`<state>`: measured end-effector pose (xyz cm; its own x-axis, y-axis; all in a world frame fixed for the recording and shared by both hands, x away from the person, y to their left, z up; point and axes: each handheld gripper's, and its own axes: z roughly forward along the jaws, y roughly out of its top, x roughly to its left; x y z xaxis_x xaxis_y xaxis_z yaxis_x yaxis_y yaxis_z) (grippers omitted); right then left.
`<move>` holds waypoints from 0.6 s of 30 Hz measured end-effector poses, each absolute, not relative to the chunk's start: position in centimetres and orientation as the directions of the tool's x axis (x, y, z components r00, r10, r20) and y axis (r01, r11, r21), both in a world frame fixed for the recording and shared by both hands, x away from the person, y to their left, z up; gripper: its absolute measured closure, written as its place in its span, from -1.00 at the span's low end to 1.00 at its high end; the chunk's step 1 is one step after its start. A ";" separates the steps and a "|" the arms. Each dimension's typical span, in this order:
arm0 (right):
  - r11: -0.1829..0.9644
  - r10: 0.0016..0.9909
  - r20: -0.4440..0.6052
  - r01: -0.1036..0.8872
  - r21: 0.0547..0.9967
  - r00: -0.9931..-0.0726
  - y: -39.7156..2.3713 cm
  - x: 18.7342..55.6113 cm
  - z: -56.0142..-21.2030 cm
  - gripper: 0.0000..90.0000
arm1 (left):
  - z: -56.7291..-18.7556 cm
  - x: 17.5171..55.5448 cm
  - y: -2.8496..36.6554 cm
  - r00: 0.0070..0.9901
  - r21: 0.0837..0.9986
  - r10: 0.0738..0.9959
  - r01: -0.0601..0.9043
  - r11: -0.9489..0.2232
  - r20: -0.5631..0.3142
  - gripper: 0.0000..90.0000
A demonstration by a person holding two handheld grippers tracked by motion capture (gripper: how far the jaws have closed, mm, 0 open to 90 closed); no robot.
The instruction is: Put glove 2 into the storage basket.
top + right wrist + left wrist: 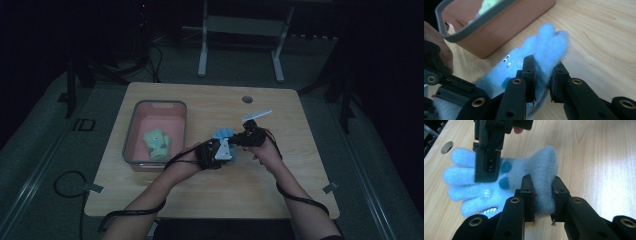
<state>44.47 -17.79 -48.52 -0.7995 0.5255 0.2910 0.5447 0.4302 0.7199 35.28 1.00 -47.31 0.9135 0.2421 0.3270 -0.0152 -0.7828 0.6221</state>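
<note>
Both grippers pinch the fluffy blue glove (499, 180) over the table (210, 195), just right of the pink bin (131, 131): the left gripper (543, 197) clamps its cuff, the right gripper (543, 77) its fingers. Pulling apart could make the fuzzy fabric slip free

Pink bin (133, 131) with grey rim on left part of wooden table (280, 180). Yellow-green fuzzy item (157, 144) lying inside bin. Small round hole (247, 99) in tabletop near far edge. White metal stand (240, 30) on floor beyond table. Black cable (67, 182) looped on floor, left of table.
</note>
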 end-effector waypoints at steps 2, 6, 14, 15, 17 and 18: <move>0.424 0.512 0.303 0.543 0.725 -0.804 -17.4 44.7 -48.2 0.72 | -46.9 35.2 1.5 0.911 0.615 0.245 -0.013 -0.788 0.333 0.68; 0.423 0.497 0.304 0.533 0.733 -0.813 -16.0 45.1 -47.4 0.72 | -46.1 35.3 2.5 0.906 0.609 0.256 -0.002 -0.794 0.337 0.68; 0.436 0.475 0.293 0.511 0.741 -0.830 -13.5 45.6 -45.9 0.72 | -44.8 35.2 4.7 0.886 0.600 0.286 0.011 -0.800 0.365 0.68; 0.440 0.471 0.287 0.504 0.743 -0.834 -13.1 45.7 -45.7 0.72 | -44.7 35.2 5.0 0.883 0.597 0.288 0.012 -0.802 0.369 0.68; 0.447 0.469 0.277 0.496 0.744 -0.838 -12.3 45.7 -45.3 0.72 | -44.4 35.2 5.6 0.882 0.595 0.292 0.016 -0.804 0.370 0.68; 0.451 0.464 0.276 0.492 0.744 -0.842 -11.9 45.8 -45.2 0.72 | -44.3 35.2 6.0 0.879 0.591 0.295 0.018 -0.806 0.375 0.68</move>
